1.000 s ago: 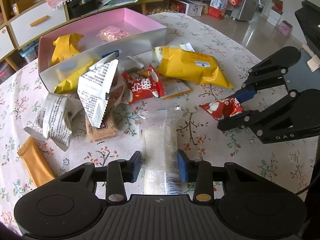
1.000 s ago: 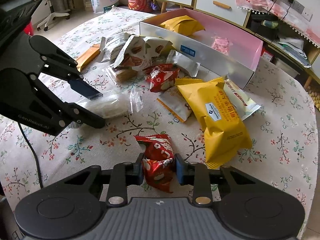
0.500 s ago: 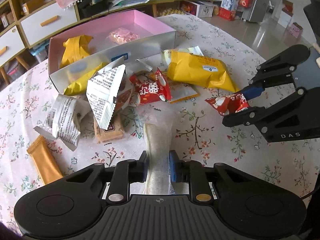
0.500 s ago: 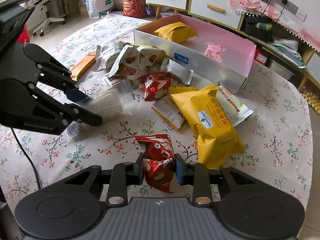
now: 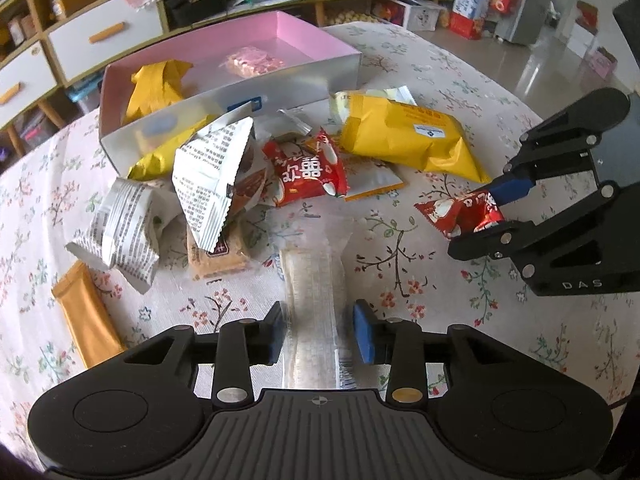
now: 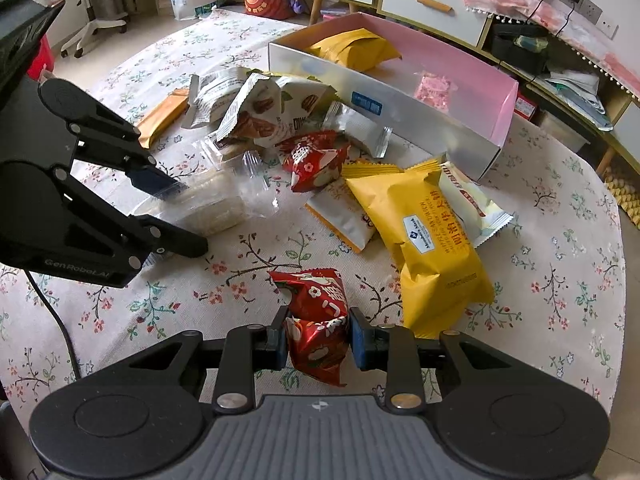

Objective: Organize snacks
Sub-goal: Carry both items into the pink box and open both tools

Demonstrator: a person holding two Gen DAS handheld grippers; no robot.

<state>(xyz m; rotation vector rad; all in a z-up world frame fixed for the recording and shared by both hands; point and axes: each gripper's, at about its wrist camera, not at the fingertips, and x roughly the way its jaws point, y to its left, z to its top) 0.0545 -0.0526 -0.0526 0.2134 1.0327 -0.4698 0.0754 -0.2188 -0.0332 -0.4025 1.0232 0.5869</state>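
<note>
Left of the pink-lined box (image 5: 320,68), the left gripper (image 5: 322,338) has its jaws opening around a clear-wrapped pale cracker pack (image 5: 314,304) whose long axis points toward that box. Right of it, the right gripper (image 6: 318,338) pinches a crumpled red snack packet (image 6: 316,320) tight.

My left gripper (image 5: 319,334) jaws, clamped half a second ago on the clear cracker pack (image 5: 314,292), are opening, apparently off its sides.
</note>
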